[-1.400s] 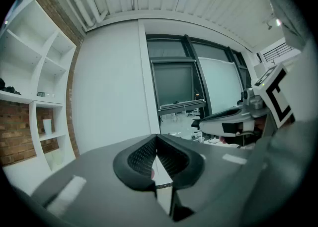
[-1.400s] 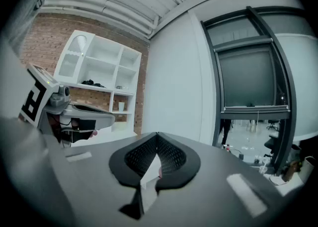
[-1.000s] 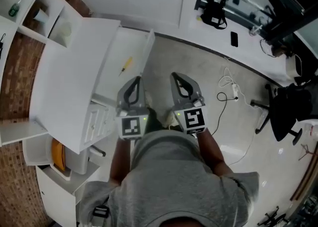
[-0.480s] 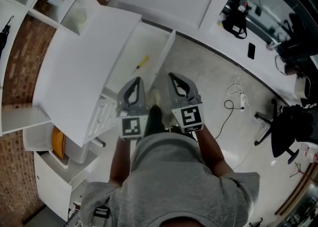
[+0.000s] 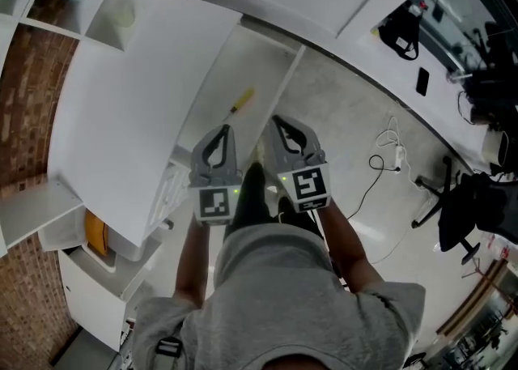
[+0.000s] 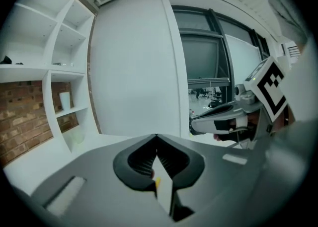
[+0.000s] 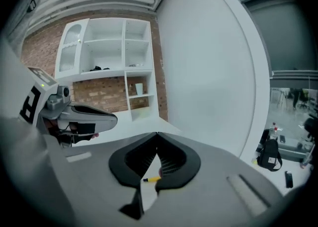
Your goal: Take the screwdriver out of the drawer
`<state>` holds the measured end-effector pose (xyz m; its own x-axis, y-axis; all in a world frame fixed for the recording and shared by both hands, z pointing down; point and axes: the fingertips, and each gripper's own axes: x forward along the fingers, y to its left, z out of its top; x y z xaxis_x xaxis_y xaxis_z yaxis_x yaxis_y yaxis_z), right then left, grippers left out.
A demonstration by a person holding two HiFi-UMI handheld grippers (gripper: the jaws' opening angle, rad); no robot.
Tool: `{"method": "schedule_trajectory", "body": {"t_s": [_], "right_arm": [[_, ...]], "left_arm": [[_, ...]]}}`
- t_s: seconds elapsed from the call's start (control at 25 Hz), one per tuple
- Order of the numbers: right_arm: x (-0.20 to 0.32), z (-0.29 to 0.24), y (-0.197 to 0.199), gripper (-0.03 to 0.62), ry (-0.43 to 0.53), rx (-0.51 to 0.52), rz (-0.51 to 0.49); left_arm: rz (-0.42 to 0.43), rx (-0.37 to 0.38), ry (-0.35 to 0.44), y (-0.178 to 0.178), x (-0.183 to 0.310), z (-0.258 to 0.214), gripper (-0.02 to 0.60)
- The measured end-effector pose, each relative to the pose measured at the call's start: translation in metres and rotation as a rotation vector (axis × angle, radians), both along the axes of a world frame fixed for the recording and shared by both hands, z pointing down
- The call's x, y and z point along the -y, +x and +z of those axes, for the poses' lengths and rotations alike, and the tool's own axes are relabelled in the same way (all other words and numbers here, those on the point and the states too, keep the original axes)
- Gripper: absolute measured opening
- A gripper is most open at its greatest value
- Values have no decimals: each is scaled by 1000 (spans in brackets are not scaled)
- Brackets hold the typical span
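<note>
A screwdriver with a yellow handle (image 5: pixel 241 102) lies inside the open white drawer (image 5: pixel 285 74) that sticks out of the white desk (image 5: pixel 137 101). My left gripper (image 5: pixel 224 129) is shut and empty, its tips just short of the screwdriver on the near side. To its right, my right gripper (image 5: pixel 274 121) is also shut and empty, over the drawer's near end. In the left gripper view the jaws (image 6: pixel 157 135) meet and a sliver of yellow handle (image 6: pixel 158 183) shows below them. The right gripper view shows its jaws (image 7: pixel 157 133) closed, with the screwdriver (image 7: pixel 151 179) seen through the gap beneath.
White shelves (image 5: pixel 97 0) stand at the desk's far left. An orange object (image 5: pixel 95 235) sits on a lower ledge at the left. On the floor to the right lie a power strip with its cable (image 5: pixel 390 138) and a black office chair (image 5: pixel 468 198).
Both grippers have moved forward and lower toward the open drawer, still side by side and shut. The screwdriver now lies much closer to the left gripper's tips.
</note>
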<state>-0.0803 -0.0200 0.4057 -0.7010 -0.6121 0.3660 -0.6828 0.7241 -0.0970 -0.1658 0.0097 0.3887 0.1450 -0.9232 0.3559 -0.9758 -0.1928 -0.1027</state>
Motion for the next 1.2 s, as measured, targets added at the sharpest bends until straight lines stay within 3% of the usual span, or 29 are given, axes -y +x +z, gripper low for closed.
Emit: {"method": "schedule_trajectory", "body": {"t_s": [0.68,1.0,1.16,1.2], "right_arm": [[63,144,-53,3,-234,-102,83],[76,177,-52,3,-284,-108,122],[80,181,-47,3,-292,-105,141],[81,182,-46,3,-291,-104,146]], "left_arm": [[130,-82,-253,-37,73,158,12],[213,-49,-345,-34,88,215,12],[228,-43,-430,-34,87,242,14],[230,-51,-450,-34,87,248,59]]}}
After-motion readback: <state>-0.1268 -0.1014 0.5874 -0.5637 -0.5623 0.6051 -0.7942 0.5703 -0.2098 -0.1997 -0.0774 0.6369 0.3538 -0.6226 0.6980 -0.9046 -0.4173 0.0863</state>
